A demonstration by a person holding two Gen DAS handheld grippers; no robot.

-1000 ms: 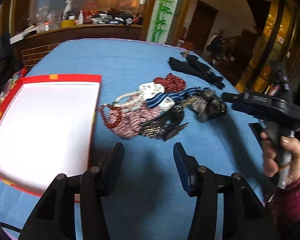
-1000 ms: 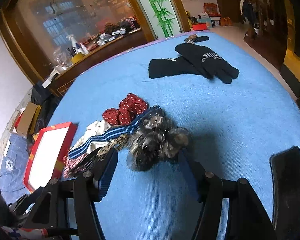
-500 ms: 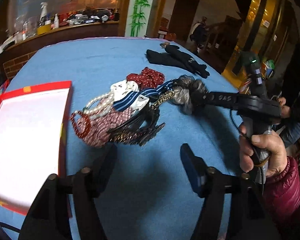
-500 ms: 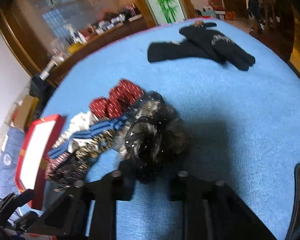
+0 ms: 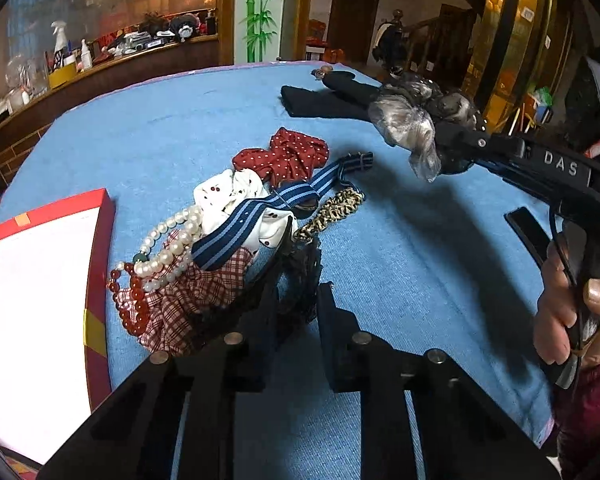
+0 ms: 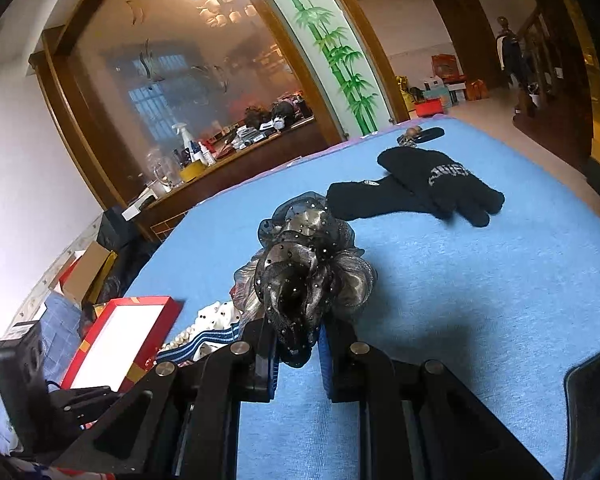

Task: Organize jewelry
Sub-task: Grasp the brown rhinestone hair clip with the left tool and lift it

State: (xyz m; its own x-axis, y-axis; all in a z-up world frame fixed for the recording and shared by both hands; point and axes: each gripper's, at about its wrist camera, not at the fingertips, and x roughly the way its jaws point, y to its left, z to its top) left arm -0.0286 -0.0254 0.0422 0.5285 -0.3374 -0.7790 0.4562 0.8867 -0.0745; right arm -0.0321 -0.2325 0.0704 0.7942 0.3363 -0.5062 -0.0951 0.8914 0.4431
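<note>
- Lifted off the heap since a second ago, the grey-black organza scrunchie (image 6: 304, 276) now hangs clear of the blue worktop (image 6: 480, 280), pinched in the nearly closed jaws of the right gripper (image 6: 296, 344).
- It is ruffled, sheer and dotted with sparkles, its frills fanning toward 12 o'clock.
- Left gripper (image 5: 296, 300): jaws closing on black lace (image 5: 300, 276) at the heap's 6 o'clock edge.
- Counted: one pearl strand (image 5: 172, 240), one red bead strand (image 5: 134, 304), two black gloves (image 6: 420, 188), one red tray (image 5: 100, 264).

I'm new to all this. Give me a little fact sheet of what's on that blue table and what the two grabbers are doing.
surface: blue cloth
right gripper: shut on grey scrunchie, lifted
left gripper: closing on black lace piece
pile: pearls, striped band, red scrunchie
box: red rim, left of pile
far side: gloves
</note>
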